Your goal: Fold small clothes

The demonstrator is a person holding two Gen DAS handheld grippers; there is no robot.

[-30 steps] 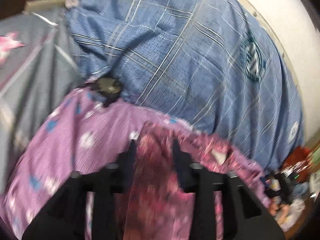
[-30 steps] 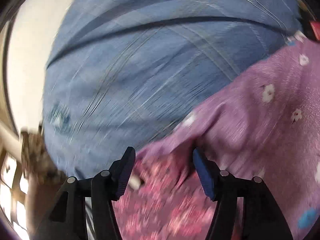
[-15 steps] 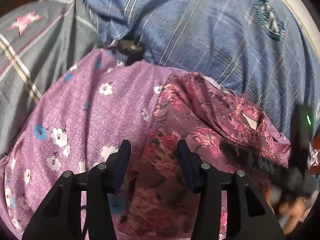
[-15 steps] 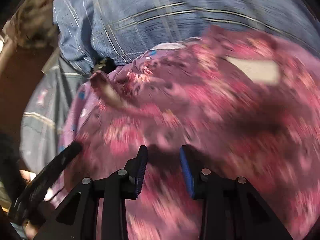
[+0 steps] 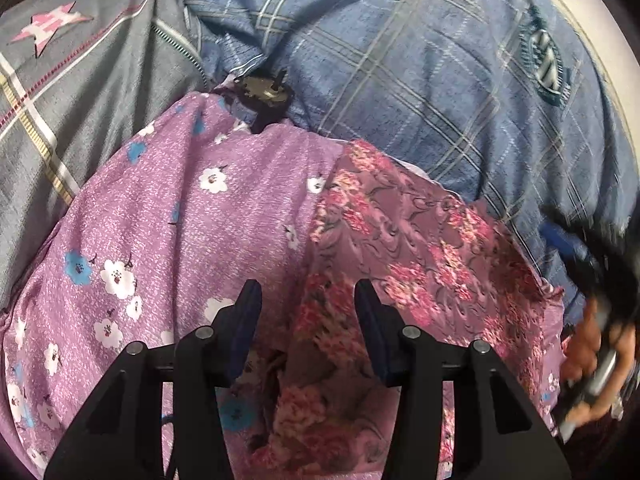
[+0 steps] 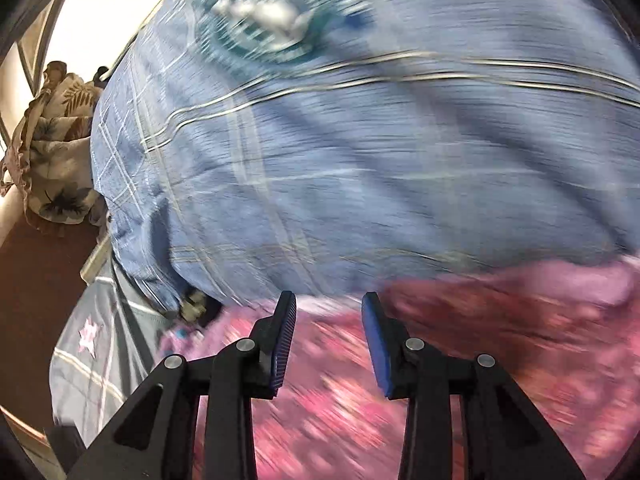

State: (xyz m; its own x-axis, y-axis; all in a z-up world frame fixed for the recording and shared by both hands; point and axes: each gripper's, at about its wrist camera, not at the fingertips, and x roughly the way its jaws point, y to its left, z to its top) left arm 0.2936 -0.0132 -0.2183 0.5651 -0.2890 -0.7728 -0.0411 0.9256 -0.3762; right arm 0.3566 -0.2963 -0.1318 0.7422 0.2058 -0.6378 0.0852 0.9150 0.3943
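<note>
Left gripper (image 5: 306,306) has its jaws spread apart with nothing between them, hanging just above the cloth right where the two fabrics meet. To its left is the purple sheet (image 5: 168,232) with white and blue flowers. To its right is the small pink flowered garment (image 5: 420,256), lying fairly flat on that sheet with its far edge up against the blue plaid blanket (image 5: 400,60).

Right gripper (image 6: 329,334) is also parted and holding nothing, sitting low over the pink garment (image 6: 500,340), though that view is pretty smeared. The blue blanket (image 6: 360,160) fills most of what's beyond it.

Further out in the left view: a small dark metal thing (image 5: 264,94) at the blanket's edge, and a grey bedcover (image 5: 80,80) with a pink star off to the left.
</note>
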